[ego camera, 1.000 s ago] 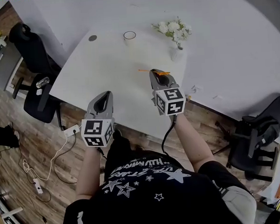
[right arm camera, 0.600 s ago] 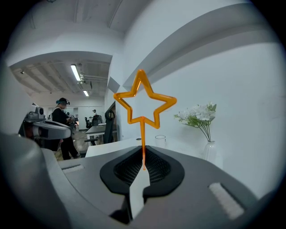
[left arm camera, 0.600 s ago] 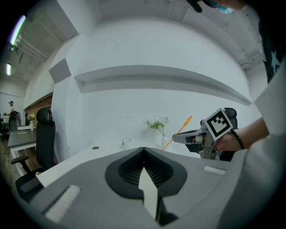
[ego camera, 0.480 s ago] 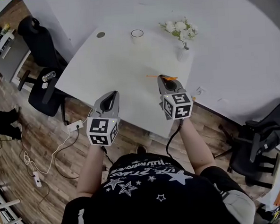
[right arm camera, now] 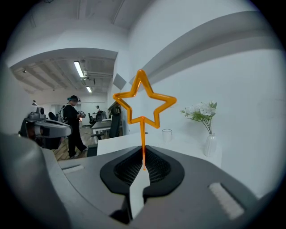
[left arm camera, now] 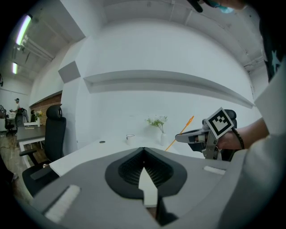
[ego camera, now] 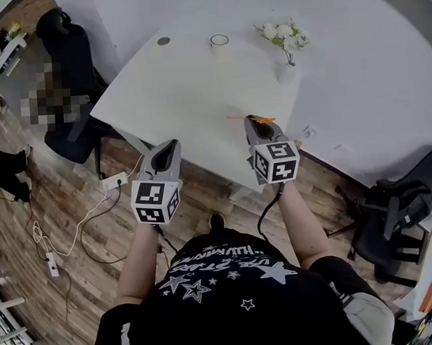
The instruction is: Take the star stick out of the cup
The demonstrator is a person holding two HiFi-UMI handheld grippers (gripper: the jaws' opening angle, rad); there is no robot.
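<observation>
The orange star stick [right arm camera: 143, 105] stands upright with its thin stem pinched in my right gripper [right arm camera: 143, 166], which is shut on it. In the head view the star stick [ego camera: 243, 118] pokes left from the right gripper [ego camera: 255, 123], above the near edge of the white table [ego camera: 182, 97]. The cup [ego camera: 220, 41] sits far off at the back of the table and looks empty. My left gripper [ego camera: 164, 154] hangs over the floor just off the table's front edge. In its own view the left gripper [left arm camera: 144, 154] is shut with nothing in it.
A white vase of flowers [ego camera: 285, 47] stands at the table's back right, near the wall. A small dark disc [ego camera: 163, 41] lies at the back left. Black office chairs [ego camera: 66, 46] stand left, another [ego camera: 394, 215] right. Cables and a power strip [ego camera: 114, 183] lie on the wooden floor.
The table has drawn away from both grippers, so the left gripper is now over the floor. The right gripper has kept the star stick.
</observation>
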